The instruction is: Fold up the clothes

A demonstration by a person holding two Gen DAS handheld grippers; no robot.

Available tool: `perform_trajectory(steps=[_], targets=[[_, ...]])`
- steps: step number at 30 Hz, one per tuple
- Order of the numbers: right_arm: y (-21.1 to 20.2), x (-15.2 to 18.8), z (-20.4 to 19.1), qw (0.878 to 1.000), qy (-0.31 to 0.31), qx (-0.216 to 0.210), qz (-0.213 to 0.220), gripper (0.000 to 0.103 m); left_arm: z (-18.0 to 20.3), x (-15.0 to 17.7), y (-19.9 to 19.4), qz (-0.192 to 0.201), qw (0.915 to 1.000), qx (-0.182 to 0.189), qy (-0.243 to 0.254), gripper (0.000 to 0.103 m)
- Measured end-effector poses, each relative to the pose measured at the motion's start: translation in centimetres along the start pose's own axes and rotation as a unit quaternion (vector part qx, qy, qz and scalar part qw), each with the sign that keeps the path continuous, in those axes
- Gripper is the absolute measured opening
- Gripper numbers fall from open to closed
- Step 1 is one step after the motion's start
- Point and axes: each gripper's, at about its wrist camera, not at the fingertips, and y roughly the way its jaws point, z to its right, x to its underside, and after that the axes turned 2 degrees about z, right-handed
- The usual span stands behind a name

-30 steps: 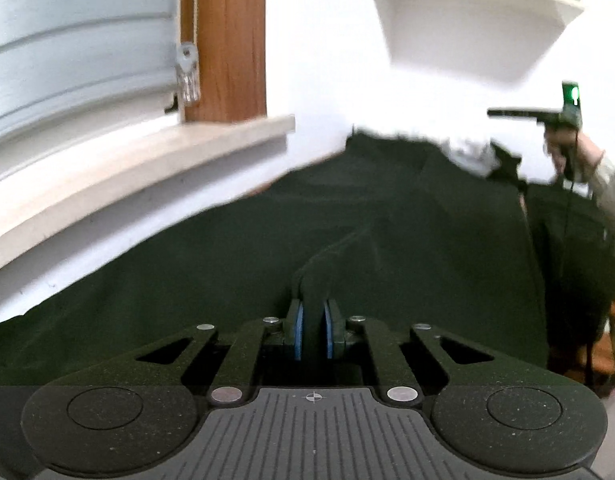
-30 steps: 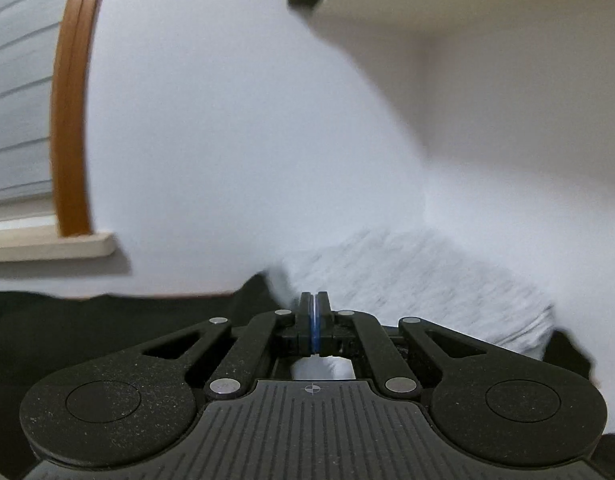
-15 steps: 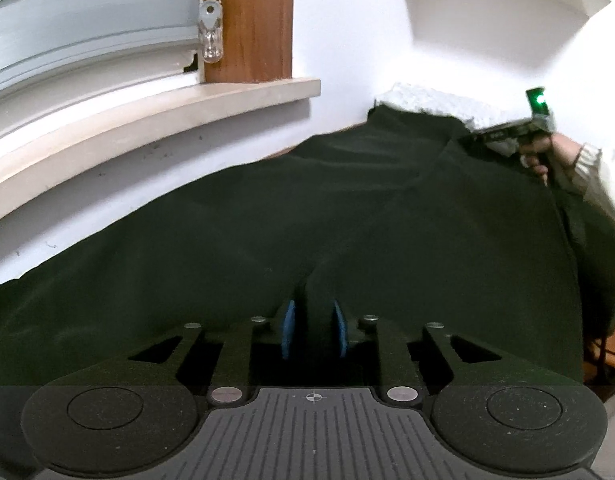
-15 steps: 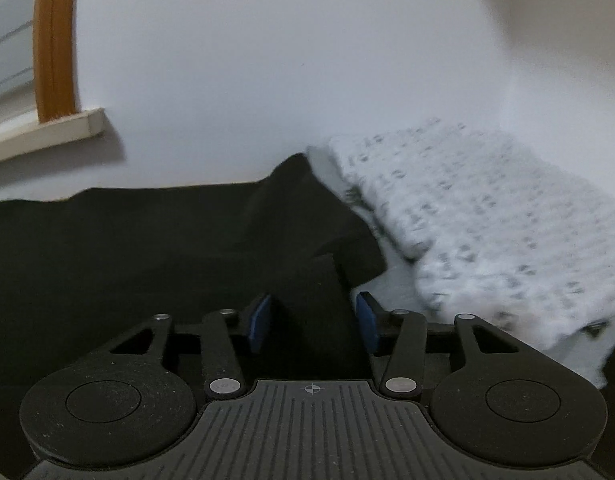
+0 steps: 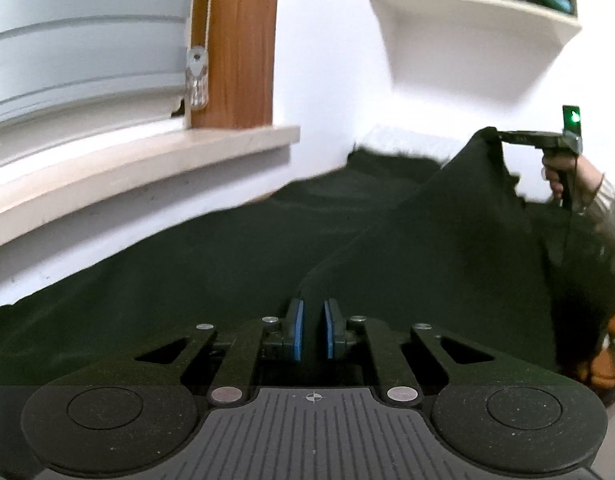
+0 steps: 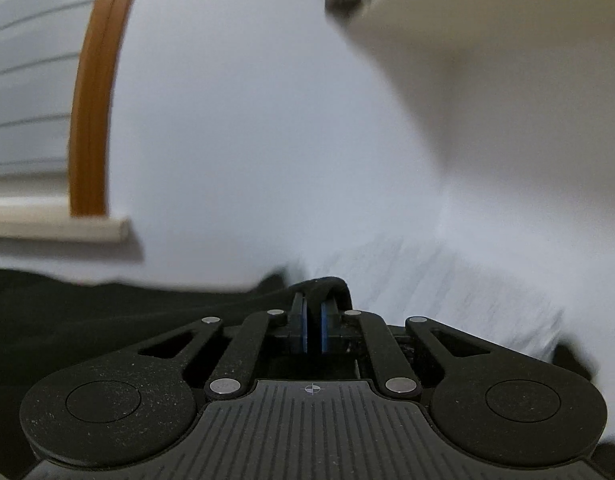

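Left claw [image 5: 312,330] had just squeezed shut on the dark cloth [image 5: 419,248] | right claw [image 6: 312,328] too, its corner lifted | rest lay flat below the windowsill [image 5: 147,168] | fold just begun

Dark green-black garment [image 5: 235,264], plain and matte, spread wide ahead of the left gripper [image 5: 312,330] and off to its left. One fold pinched between that gripper's blue pads; a far corner lifted into a peak up and to the right, clamped in the right gripper [image 6: 312,330]. Taut ridge between the two grips.
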Motion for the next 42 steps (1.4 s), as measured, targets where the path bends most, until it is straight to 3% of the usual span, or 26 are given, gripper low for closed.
perform_trajectory(steps=[4, 6, 7, 8, 10, 11, 12, 13, 14, 15, 18, 21, 24, 27, 33, 36, 42], targets=[[1.9, -2.8, -0.7, 0.997, -0.063, 0.036, 0.009, 0.007, 0.7, -1.8, 0.2, 0.004, 0.9997, -0.024, -0.001, 0.012], [4.2, -3.2, -1.1, 0.995, -0.089, 0.055, 0.000, 0.008, 0.3, -2.5, 1.9, -0.005, 0.9986, -0.052, -0.007, 0.020], [6.0, -3.0, -1.0, 0.993, -0.099, 0.058, -0.020, 0.010, -0.2, -2.5, 3.1, -0.021, 0.9976, -0.064, -0.013, 0.028], [7.9, -2.5, -0.6, 0.993, -0.092, 0.056, -0.052, 0.019, -0.6, -2.4, 4.3, -0.044, 0.9960, -0.075, -0.018, 0.029], [10.8, -0.9, -0.6, 0.990, -0.062, 0.059, -0.112, 0.021, -1.4, -2.1, 5.1, -0.071, 0.9925, -0.094, -0.034, 0.027], [11.2, -0.4, -1.0, 0.990, -0.054, 0.053, -0.122, 0.029, -1.8, -2.0, 4.6, -0.073, 0.9916, -0.099, -0.041, 0.028], [11.1, -0.2, -1.7, 0.990, -0.054, 0.040, -0.126, 0.039, -2.2, -1.8, 3.5, -0.065, 0.9917, -0.101, -0.045, 0.034], [10.6, 0.0, -2.6, 0.991, -0.058, 0.023, -0.122, 0.045, -2.5, -1.6, 2.1, -0.058, 0.9913, -0.106, -0.052, 0.050], [10.1, 0.2, -3.5, 0.991, -0.062, 0.006, -0.119, 0.055, -2.8, -1.5, 0.5, -0.051, 0.9903, -0.115, -0.060, 0.057], [9.6, 0.4, -4.5, 0.991, -0.066, -0.012, -0.116, 0.061, -3.1, -1.2, -1.3, -0.046, 0.9888, -0.125, -0.068, 0.060], [8.2, 0.8, -6.7, 0.987, -0.040, -0.097, -0.119, 0.065, -3.8, 0.3, -7.1, -0.036, 0.9825, -0.159, -0.090, 0.061], [6.5, 1.7, -9.2, 0.977, 0.000, -0.176, -0.122, 0.071, -4.2, 2.3, -13.2, -0.024, 0.9737, -0.195, -0.115, 0.071], [5.3, 2.5, -11.9, 0.966, 0.010, -0.225, -0.124, 0.073, -4.5, 4.7, -19.7, -0.010, 0.9619, -0.237, -0.135, 0.072], [4.9, 2.5, -14.7, 0.961, -0.001, -0.248, -0.126, 0.078, -4.9, 7.5, -25.8, -0.004, 0.9505, -0.270, -0.154, 0.078], [5.3, 3.3, -17.8, 0.963, -0.029, -0.237, -0.123, 0.081, -5.3, 13.8, -35.7, 0.022, 0.9205, -0.327, -0.212, 0.079], [5.2, 3.7, -17.8, 0.965, -0.033, -0.222, -0.134, 0.081, -5.6, 16.3, -38.2, 0.037, 0.9072, -0.337, -0.250, 0.079], [4.8, 4.2, -17.5, 0.966, -0.041, -0.212, -0.140, 0.081, -6.0, 19.2, -38.8, 0.061, 0.8959, -0.321, -0.301, 0.079]])
